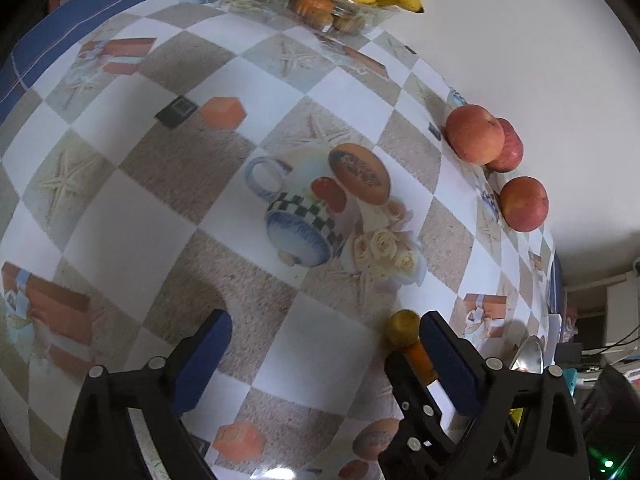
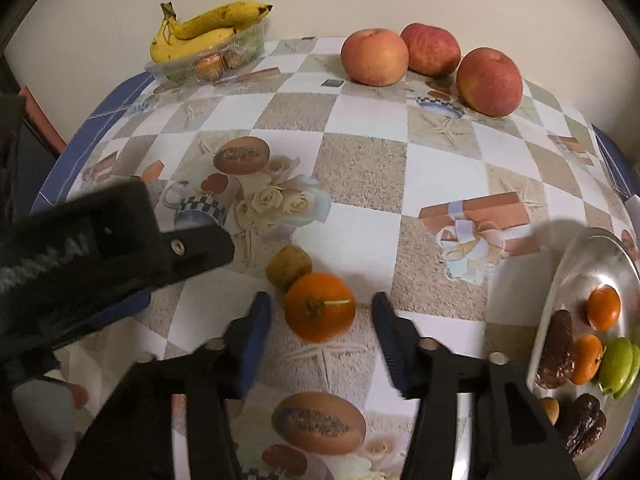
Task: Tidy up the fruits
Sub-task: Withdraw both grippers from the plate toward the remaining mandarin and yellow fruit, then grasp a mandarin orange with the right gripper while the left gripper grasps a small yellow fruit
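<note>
In the right wrist view an orange mandarin (image 2: pixel 320 307) lies on the table between the open fingers of my right gripper (image 2: pixel 322 322), untouched. A small brownish fruit (image 2: pixel 289 267) rests against its far side. My left gripper (image 2: pixel 132 248) hovers at the left, open; in its own view (image 1: pixel 326 332) the brown fruit (image 1: pixel 403 325) and an edge of the mandarin (image 1: pixel 420 362) sit by its right finger. Three apples (image 2: pixel 432 58) stand at the table's far edge. A metal plate (image 2: pixel 580 264) at the right holds mandarins, green fruits and dates.
A clear plastic tray (image 2: pixel 208 60) with bananas (image 2: pixel 204 28) and small fruits stands at the far left by the wall. The table has a patterned checked cloth (image 2: pixel 360 168). The table edge drops off at left and right.
</note>
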`<state>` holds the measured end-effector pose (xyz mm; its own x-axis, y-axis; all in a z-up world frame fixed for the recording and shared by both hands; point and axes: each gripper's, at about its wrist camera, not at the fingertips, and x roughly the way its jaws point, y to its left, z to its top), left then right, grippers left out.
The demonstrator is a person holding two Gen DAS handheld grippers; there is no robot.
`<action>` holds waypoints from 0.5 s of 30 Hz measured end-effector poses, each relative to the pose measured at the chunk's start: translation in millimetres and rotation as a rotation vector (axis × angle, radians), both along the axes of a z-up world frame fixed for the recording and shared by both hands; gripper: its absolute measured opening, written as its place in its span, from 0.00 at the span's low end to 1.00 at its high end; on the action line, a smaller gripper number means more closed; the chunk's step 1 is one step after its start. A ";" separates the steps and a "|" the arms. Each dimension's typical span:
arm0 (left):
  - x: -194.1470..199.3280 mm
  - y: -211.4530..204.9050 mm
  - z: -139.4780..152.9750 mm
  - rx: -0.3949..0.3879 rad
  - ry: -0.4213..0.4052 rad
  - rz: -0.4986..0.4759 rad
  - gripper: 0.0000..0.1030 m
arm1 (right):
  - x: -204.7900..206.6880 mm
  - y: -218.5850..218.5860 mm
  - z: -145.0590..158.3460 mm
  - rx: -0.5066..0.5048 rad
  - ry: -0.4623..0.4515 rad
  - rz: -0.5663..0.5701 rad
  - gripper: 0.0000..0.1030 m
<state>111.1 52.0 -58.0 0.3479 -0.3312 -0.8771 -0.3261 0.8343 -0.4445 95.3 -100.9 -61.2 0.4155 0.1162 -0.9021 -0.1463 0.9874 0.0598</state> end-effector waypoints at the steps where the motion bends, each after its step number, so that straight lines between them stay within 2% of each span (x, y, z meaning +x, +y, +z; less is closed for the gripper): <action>1: 1.3 -1.7 -0.6 0.001 -0.002 -0.007 0.93 | 0.0 -0.8 -0.6 0.001 0.002 -0.002 0.41; 2: 2.5 -3.6 -1.0 0.010 -0.004 -0.015 0.93 | 0.6 -3.0 -1.4 0.023 0.002 -0.003 0.37; 7: 6.8 -15.2 -0.2 -0.013 -0.029 -0.055 0.87 | -0.7 -13.3 -0.7 0.071 0.007 -0.011 0.36; 10: 8.4 -27.4 0.3 -0.007 -0.045 -0.092 0.86 | -2.6 -27.0 1.8 0.048 0.008 -0.043 0.36; 13: 10.1 -41.7 1.3 0.023 -0.056 -0.131 0.73 | -3.7 -48.4 2.7 0.060 0.016 -0.093 0.36; 15: 11.2 -50.6 1.5 0.041 -0.064 -0.154 0.69 | -5.3 -60.8 2.5 0.080 0.025 -0.126 0.36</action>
